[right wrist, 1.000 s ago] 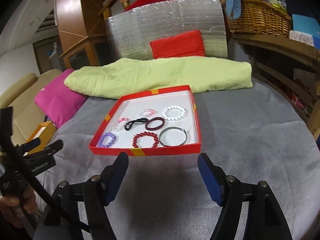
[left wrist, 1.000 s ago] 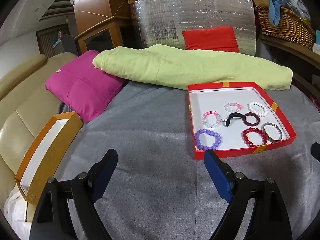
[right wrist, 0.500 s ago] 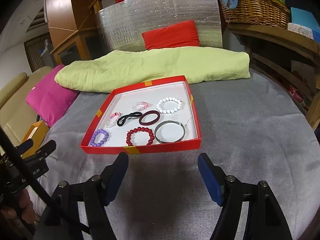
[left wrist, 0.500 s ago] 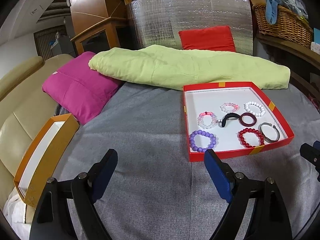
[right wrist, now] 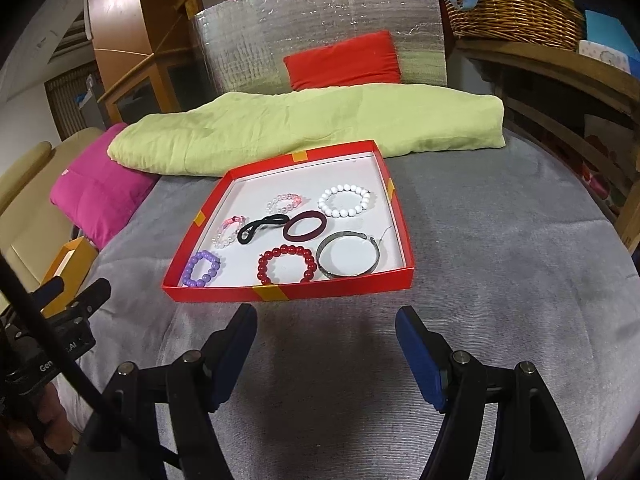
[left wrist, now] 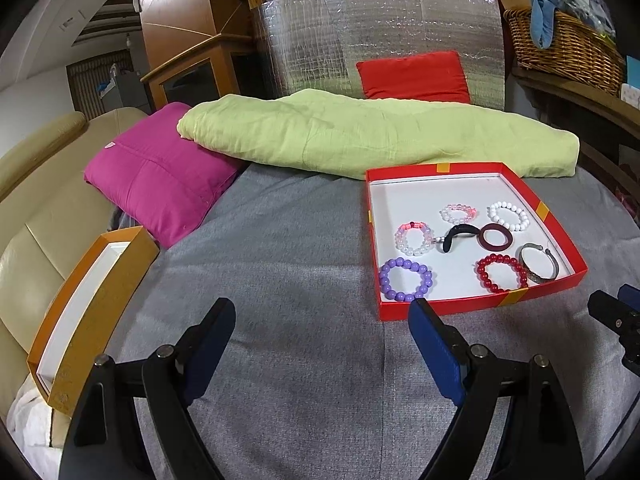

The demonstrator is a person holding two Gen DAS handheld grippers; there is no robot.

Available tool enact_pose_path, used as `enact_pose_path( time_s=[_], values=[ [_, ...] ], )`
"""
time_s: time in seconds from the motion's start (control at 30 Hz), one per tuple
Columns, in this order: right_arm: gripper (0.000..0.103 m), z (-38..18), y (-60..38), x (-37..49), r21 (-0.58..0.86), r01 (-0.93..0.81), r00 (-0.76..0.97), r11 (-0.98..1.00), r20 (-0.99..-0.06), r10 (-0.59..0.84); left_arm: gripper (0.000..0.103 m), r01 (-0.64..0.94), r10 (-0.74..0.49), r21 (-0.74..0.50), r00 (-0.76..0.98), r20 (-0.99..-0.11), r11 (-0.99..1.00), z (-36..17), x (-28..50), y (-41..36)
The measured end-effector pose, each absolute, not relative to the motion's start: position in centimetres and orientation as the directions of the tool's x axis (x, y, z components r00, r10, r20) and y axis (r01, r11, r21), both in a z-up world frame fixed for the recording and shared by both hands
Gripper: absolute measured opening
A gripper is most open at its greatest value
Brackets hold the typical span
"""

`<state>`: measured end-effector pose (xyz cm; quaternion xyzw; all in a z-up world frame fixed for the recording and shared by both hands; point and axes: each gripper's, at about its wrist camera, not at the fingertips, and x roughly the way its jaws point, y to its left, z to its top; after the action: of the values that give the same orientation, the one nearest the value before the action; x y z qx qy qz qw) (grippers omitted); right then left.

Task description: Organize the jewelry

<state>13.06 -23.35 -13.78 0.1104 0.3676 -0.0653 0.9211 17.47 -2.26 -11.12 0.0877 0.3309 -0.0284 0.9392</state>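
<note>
A shallow red tray (right wrist: 328,291) (left wrist: 444,307) lies on the grey bedspread. It holds several bracelets: a purple bead one (right wrist: 201,268) (left wrist: 405,279), a red bead one (right wrist: 287,264) (left wrist: 501,273), a silver bangle (right wrist: 347,255), a white bead one (right wrist: 344,201), a dark maroon band (right wrist: 305,226) and a black hair tie (right wrist: 258,227). My right gripper (right wrist: 326,334) hovers open just in front of the tray's near wall, nothing between its fingers. My left gripper (left wrist: 322,330) is open over bare bedspread, left of the tray. An empty orange box (left wrist: 94,300) leans at the left.
A pink cushion (left wrist: 160,184) and a rolled green blanket (left wrist: 360,136) lie behind the tray. A red cushion (right wrist: 344,60) rests on a silver foil panel. A wicker basket (right wrist: 512,4) stands on the wooden shelf at right. A beige sofa (left wrist: 36,208) borders the left.
The right gripper has drawn closer to the red tray, which now looks larger and nearer. The left gripper's view has hardly shifted. Both stay open.
</note>
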Motion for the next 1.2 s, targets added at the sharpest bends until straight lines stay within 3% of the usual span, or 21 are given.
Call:
enact_pose_path(
  time_s=[1.2],
  values=[
    [0.075, -13.77, -23.62, 13.14, 0.154, 0.207, 0.720, 0.966, -0.693, -0.044, 0.088, 0.120, -0.002, 0.147, 0.781, -0.624, 0.982, -10.95, 17.39, -2.09]
  ],
)
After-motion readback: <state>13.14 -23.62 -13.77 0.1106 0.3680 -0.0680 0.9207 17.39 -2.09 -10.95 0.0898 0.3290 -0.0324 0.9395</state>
